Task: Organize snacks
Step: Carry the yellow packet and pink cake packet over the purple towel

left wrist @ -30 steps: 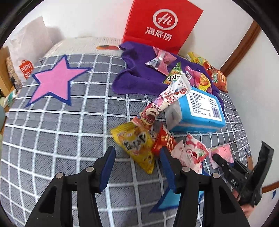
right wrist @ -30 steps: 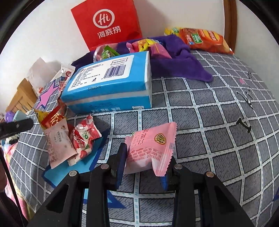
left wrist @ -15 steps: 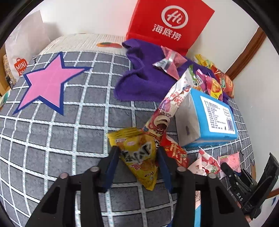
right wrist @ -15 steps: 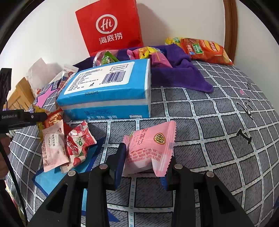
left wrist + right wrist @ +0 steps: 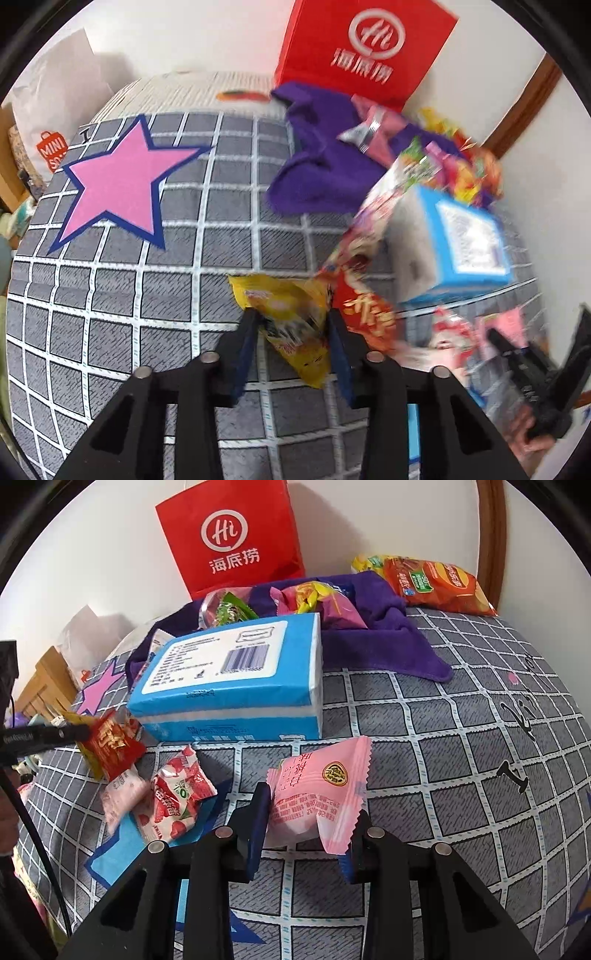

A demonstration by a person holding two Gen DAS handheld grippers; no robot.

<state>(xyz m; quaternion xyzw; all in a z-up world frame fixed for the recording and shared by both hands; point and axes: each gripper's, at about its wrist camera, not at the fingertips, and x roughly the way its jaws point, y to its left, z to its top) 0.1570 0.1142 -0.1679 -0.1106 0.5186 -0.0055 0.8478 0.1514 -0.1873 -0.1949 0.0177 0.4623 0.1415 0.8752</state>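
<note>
Pick-up step being done: yellow snack packet (image 5: 291, 328) being pinched by left gripper (image 5: 291, 350) on the grid cloth (image 5: 147, 295), pink snack packet (image 5: 321, 797) being clamped in right gripper (image 5: 306, 834); sorting spot probably being needed next.

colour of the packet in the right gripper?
Pink packet, with red print and a gold emblem; clearest in the right wrist view.

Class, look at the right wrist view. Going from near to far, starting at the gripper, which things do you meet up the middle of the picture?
right gripper → pink snack packet → blue tissue pack → purple cloth → red paper bag
</note>
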